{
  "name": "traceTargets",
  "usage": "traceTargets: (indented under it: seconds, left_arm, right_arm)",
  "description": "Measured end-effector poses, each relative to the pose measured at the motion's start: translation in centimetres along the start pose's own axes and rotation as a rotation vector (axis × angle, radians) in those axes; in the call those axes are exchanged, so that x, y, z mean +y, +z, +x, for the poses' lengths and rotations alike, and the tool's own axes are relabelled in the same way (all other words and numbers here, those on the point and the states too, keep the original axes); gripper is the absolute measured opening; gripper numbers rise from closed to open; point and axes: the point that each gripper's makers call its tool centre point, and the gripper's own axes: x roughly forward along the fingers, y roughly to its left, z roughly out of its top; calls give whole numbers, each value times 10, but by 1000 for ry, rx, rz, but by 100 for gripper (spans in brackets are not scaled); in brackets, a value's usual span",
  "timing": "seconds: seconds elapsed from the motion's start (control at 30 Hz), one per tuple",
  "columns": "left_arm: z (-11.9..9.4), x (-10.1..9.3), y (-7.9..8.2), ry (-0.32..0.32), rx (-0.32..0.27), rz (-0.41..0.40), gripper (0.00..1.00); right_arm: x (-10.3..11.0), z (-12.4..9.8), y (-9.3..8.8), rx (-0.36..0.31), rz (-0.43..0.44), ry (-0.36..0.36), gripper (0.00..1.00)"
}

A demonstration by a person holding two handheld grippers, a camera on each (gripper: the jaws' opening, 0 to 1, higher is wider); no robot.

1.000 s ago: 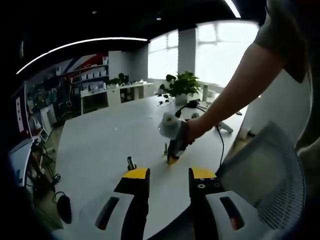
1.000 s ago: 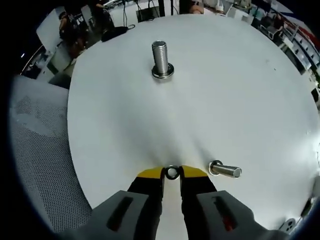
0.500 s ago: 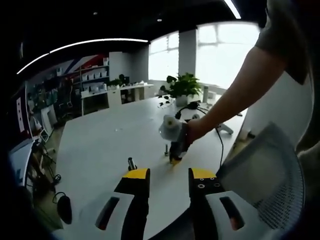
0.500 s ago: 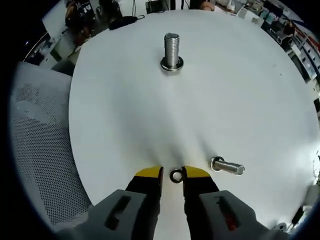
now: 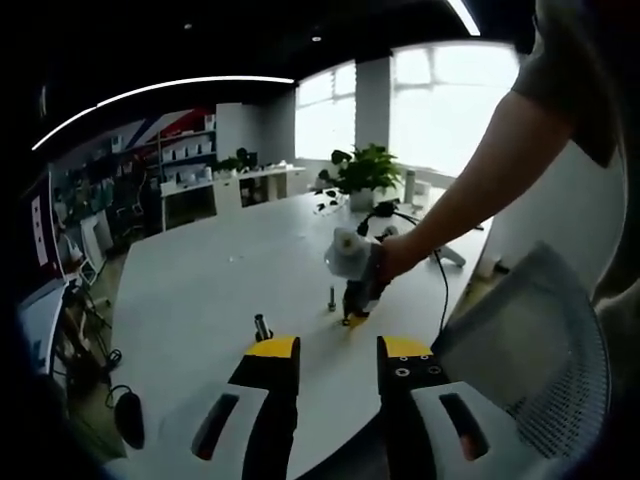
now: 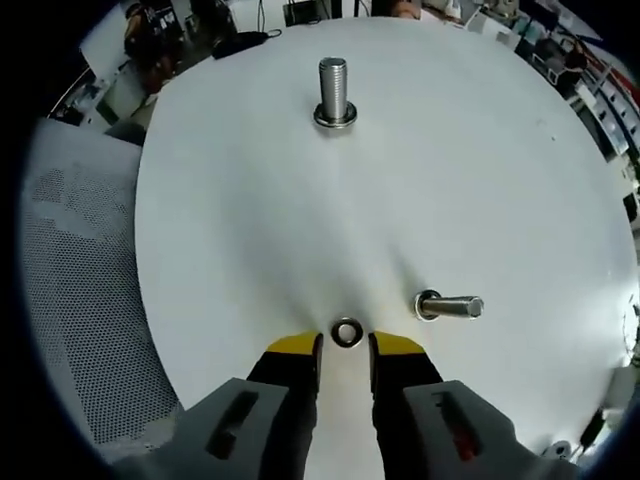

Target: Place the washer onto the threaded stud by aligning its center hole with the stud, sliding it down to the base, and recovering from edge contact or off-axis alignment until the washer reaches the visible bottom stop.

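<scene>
In the right gripper view a small steel washer (image 6: 347, 332) lies flat on the white table (image 6: 250, 220), just ahead of my right gripper (image 6: 345, 348). That gripper is open and its yellow tips do not touch the ring. The large threaded stud (image 6: 333, 88) stands upright on its wide base at the far side of the table. In the left gripper view the same stud (image 5: 262, 326) is close ahead of my left gripper (image 5: 338, 352), which is open with nothing in it. Beyond it a hand holds the right gripper (image 5: 356, 300) low over the table.
A smaller bolt (image 6: 450, 306) stands right of the washer, its shaft pointing right in the right gripper view; in the left gripper view the bolt (image 5: 331, 297) looks thin and upright. A mesh chair (image 6: 80, 330) is at the table's left edge. A potted plant (image 5: 368, 170) and cables lie far back.
My right gripper has gone from shut on the washer to open, and the washer now lies free on the table ahead of the tips. The left gripper has not moved.
</scene>
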Motion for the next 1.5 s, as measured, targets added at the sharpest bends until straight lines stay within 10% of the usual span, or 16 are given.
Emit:
traceTargets:
  seconds: [1.0,1.13,1.5]
  left_arm:
    - [1,1,-2,9,14,8,29]
    - [1,1,-3,10,17,8,29]
    - [1,1,-4,9,21,5,29]
  right_arm:
    - [3,4,3,216,-128,-7,15]
    - [1,3,2,190,-2,15,15]
    - [0,2,2,93,-18,-10,14]
